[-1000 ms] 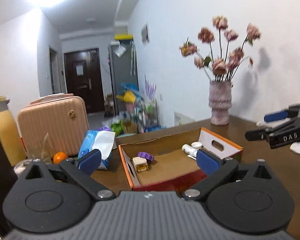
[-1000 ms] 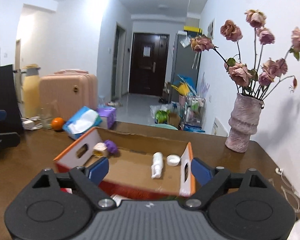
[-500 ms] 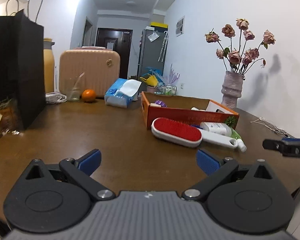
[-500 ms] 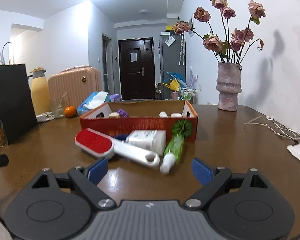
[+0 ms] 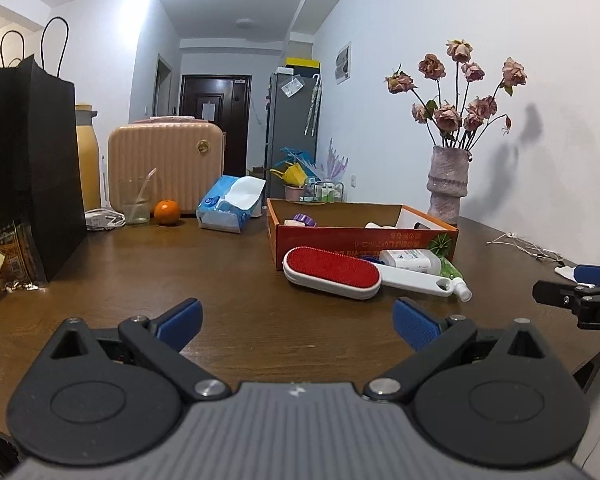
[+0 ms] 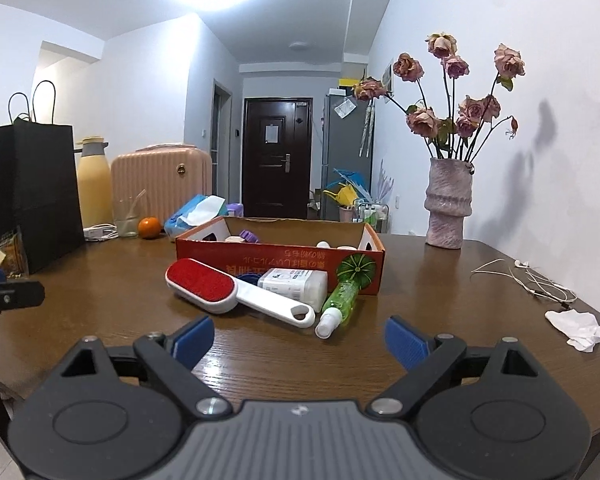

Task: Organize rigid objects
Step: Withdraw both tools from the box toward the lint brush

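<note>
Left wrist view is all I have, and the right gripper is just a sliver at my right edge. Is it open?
Observer: Yes. In the right wrist view the right gripper has its jaws wide apart with nothing between them.
Operator: The green bottle is mostly hidden behind the lint brush. How does it lie?
Observer: Flat, with its white cap toward the right gripper and its other end against the front of the cardboard box.
Operator: Anything further right on the table?
Observer: A crumpled white tissue, near the table's right edge.
</note>
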Demonstrator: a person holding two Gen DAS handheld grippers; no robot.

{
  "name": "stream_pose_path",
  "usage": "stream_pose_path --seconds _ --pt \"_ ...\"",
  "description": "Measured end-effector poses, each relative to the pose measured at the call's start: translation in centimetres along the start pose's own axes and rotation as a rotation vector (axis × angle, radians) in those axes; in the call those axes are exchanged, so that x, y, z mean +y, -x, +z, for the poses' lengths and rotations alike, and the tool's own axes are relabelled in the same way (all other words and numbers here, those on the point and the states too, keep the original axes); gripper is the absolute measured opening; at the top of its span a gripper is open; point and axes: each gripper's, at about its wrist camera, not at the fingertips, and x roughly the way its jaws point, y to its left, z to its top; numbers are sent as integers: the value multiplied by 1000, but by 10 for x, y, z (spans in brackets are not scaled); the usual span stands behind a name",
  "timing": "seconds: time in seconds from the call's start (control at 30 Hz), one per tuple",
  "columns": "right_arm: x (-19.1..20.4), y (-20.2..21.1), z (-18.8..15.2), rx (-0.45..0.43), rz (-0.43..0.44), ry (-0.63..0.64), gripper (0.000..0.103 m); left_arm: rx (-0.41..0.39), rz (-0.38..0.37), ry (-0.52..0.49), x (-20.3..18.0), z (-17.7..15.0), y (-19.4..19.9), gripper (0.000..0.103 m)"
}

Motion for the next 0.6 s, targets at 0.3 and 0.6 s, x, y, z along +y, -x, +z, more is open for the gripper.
stream_pose_path --seconds 0.3,0.6 --pt "1 -15 -4 36 -5 -8 92 42 20 17 8 -2 -13 103" --pt "-7 -59 9 87 30 -64 92 73 36 34 13 13 -50 103"
